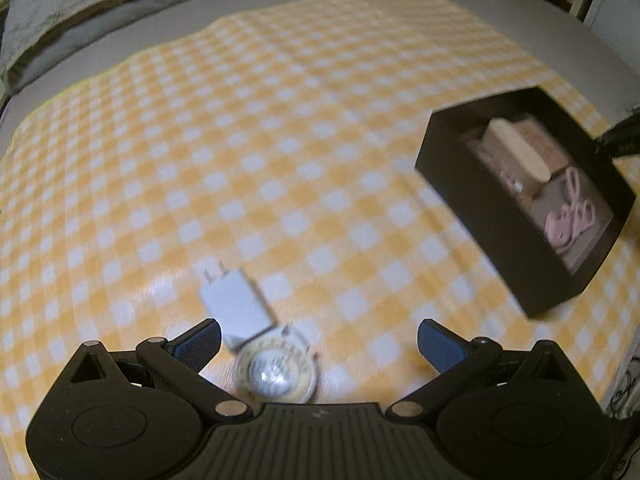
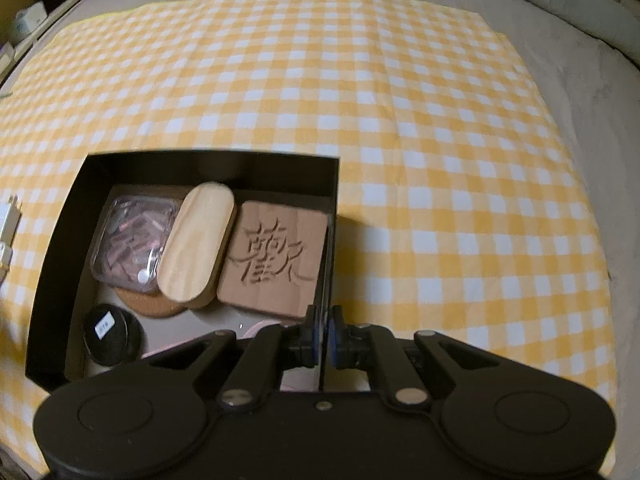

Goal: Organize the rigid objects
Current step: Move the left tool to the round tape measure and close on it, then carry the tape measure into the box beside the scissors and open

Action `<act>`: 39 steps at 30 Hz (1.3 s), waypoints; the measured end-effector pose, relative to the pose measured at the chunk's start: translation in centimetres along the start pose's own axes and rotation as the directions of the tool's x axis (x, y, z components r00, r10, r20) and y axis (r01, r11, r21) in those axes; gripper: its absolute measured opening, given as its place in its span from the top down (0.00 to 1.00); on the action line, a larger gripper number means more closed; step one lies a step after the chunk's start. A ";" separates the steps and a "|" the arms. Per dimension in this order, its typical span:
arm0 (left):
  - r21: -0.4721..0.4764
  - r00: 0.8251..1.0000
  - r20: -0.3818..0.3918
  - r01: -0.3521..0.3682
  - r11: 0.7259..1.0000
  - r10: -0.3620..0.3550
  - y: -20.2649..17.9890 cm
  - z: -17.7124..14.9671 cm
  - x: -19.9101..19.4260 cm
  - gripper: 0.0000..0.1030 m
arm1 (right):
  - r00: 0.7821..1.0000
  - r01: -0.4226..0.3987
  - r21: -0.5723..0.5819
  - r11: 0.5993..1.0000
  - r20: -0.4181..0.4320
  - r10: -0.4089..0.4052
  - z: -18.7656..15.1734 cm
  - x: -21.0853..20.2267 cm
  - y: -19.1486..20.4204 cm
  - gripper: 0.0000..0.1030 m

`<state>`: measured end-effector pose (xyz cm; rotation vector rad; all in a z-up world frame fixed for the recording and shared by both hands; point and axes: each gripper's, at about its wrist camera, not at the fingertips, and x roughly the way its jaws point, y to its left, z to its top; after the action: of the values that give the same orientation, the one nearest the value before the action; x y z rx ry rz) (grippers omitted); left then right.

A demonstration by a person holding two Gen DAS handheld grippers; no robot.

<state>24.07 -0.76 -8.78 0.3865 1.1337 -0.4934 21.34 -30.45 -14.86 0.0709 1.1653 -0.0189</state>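
Yellow-and-white checked cloth [image 1: 280, 128] covers the surface. At the left, the left gripper [image 1: 319, 340] hangs over it with its fingers [image 1: 200, 344] spread wide and nothing between the pads. A white charger [image 1: 236, 306] lies flat on the cloth just ahead of the left finger, prongs pointing away, touching a round cream-rimmed disc with a shiny centre [image 1: 276, 372] that lies between the fingers and close to the gripper body. Further right sits an open black box [image 2: 60, 240]. Inside it, from left: a black round tin [image 2: 112, 338] in the near corner, a clear case of pinkish pieces [image 2: 134, 238], an oval wooden lid [image 2: 198, 246] overlapping a cork coaster [image 2: 148, 306], then a brown carved square [image 2: 274, 258]. The right gripper [image 2: 323, 336] is clenched on the box's right wall, one finger inside and one outside.
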 end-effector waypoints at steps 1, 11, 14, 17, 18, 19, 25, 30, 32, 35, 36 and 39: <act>-0.001 1.000 -0.009 -0.002 1.000 0.002 0.2 -0.3 0.1 0.01 | 1.000 -0.001 0.011 1.000 0.004 0.001 0.1 0.0 -0.2 0.94; -0.013 0.998 -0.069 0.006 1.000 -0.007 1.0 -2.2 0.9 0.08 | 1.000 0.001 0.055 0.998 0.023 -0.003 1.7 -0.5 -1.9 0.93; -0.019 0.997 -0.077 0.011 1.000 -0.012 1.2 -2.4 0.9 0.18 | 1.000 -0.009 0.055 0.998 0.006 0.009 1.9 -0.3 -1.9 0.92; -0.019 0.997 -0.081 -0.001 1.000 0.000 1.2 -2.6 1.0 0.25 | 1.000 -0.010 0.054 0.999 -0.005 0.010 1.8 -0.1 -1.3 0.89; -0.021 0.997 -0.081 -0.002 1.000 0.001 1.2 -2.6 1.1 0.25 | 1.000 -0.003 0.046 0.999 -0.006 0.004 1.9 -0.1 -1.4 0.89; -0.025 0.997 -0.080 -0.004 1.000 0.002 1.2 -2.6 1.2 0.26 | 1.000 0.001 0.042 0.999 -0.006 -0.001 1.6 -0.1 -0.8 0.89; -0.028 0.997 -0.069 -0.036 0.999 0.034 1.4 -2.5 1.7 0.26 | 1.000 0.013 0.034 0.999 -0.010 -0.013 1.5 -0.1 -0.2 0.89; -0.018 0.996 -0.064 -0.061 0.998 0.060 1.2 -2.5 2.4 0.42 | 1.000 0.010 0.033 0.999 -0.009 -0.010 1.5 -0.1 -0.5 0.89; -0.023 0.997 -0.059 -0.056 0.998 0.054 1.2 -2.3 2.3 0.48 | 1.000 0.010 0.033 0.999 -0.009 -0.010 1.6 -0.1 -0.4 0.89; -0.037 0.998 -0.056 -0.029 0.999 0.027 1.2 -2.2 2.2 0.48 | 1.000 0.011 0.035 0.999 -0.010 -0.011 1.5 0.0 -0.4 0.89; -0.038 0.998 -0.056 -0.016 0.999 0.014 1.1 -2.1 2.2 0.48 | 1.000 0.012 0.035 0.999 -0.010 -0.011 1.5 -0.1 -0.4 0.89; -0.051 0.999 -0.033 0.020 0.998 -0.022 0.7 -1.6 1.6 0.48 | 1.000 0.011 0.034 0.999 -0.010 -0.011 1.5 -0.1 -0.5 0.89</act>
<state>23.75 0.39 -10.89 0.3399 1.1814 -0.4774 22.72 -31.01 -14.22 0.0944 1.1749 -0.0482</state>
